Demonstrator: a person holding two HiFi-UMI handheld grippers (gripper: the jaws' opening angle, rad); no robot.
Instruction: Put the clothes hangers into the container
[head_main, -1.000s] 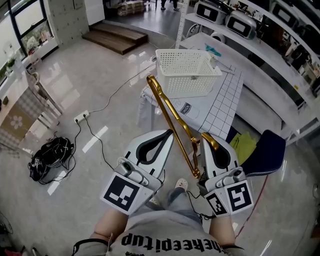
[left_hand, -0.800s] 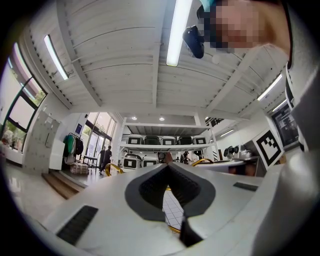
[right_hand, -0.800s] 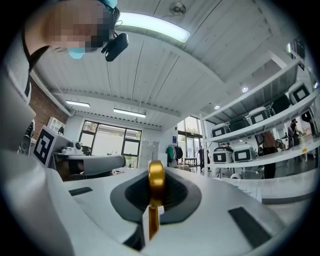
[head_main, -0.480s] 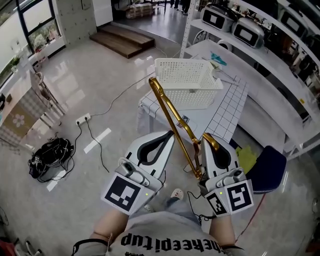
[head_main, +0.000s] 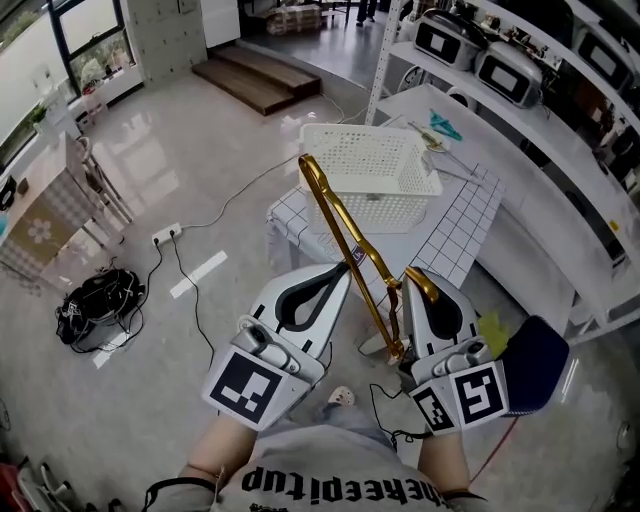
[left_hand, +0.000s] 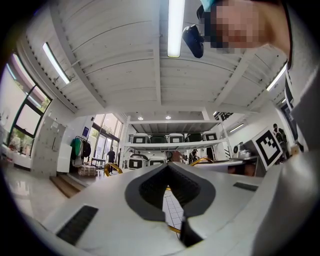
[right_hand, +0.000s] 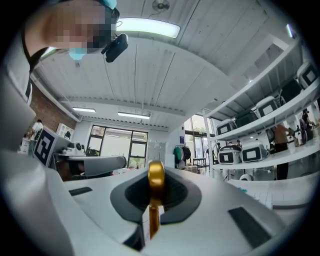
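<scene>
Clenching the hook of a gold clothes hanger (right_hand: 155, 175), the right gripper (right_hand: 155, 192) has its jaws shut on the metal, with the hook's curve standing upright between the pads. The left gripper (left_hand: 167, 165) has its jaws together at the tips with nothing pinched. A strip of the gold bar shows through the hollow behind them. In the head view the hanger slants from the right gripper up past the left gripper's tip, held in the air and not in the container. Its far end shows against the left wall of the white perforated container (head_main: 385, 160). The container stands at the far edge of a white grid-patterned table (head_main: 455, 235). On the floor are a white cable (head_main: 215, 205) and a black bag (head_main: 95, 305).
</scene>
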